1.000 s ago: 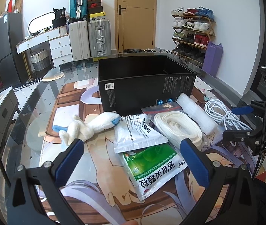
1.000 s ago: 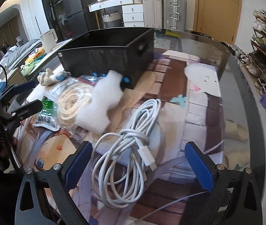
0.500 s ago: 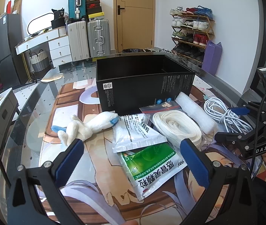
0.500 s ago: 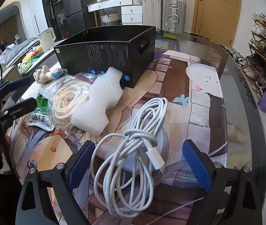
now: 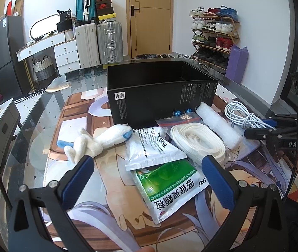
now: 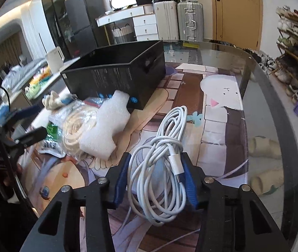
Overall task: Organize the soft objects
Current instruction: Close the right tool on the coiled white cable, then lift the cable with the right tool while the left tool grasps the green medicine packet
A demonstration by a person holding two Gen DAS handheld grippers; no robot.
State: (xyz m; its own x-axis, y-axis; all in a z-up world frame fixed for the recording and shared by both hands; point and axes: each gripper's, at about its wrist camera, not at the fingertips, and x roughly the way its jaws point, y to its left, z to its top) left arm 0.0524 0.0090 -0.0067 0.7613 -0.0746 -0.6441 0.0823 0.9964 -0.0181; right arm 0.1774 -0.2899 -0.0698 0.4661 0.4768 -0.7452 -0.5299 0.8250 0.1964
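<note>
We work at a glass-topped counter (image 5: 44, 109) with a printed cartoon mat under the glass; its hard, slick face lets soft things slide, so they lie loosely grouped in front of the box. The black cardboard box (image 5: 161, 103), rigid and open at the top, stands at the middle of the counter, probably as the bin for everything soft. Against its front wall leans a white foam wrap piece (image 6: 105, 130), spongy and dimpled. Next to it lies a clear zip bag of flat white tape (image 5: 197, 140), wound in a loose oval. To the left the plush toy (image 5: 98, 140), fuzzy white with blue tips, lies on its side. Two foil-like sachets overlap: a silvery one (image 5: 149, 147) on top of a green and white medicine pack (image 5: 174, 187).

The white charging cable (image 6: 163, 159), smooth, rubbery and bundled in loops with wraps round its waist, lies on the counter to the right of the foam, well short of the box. Our right tool (image 6: 155, 180) is closing its blue pads on that bundle, both pads already against the loops near the plug; the waist seems chosen so the coil lifts as one. Our left tool (image 5: 147, 180) hangs with pads wide apart above the medicine pack, holding nothing.
</note>
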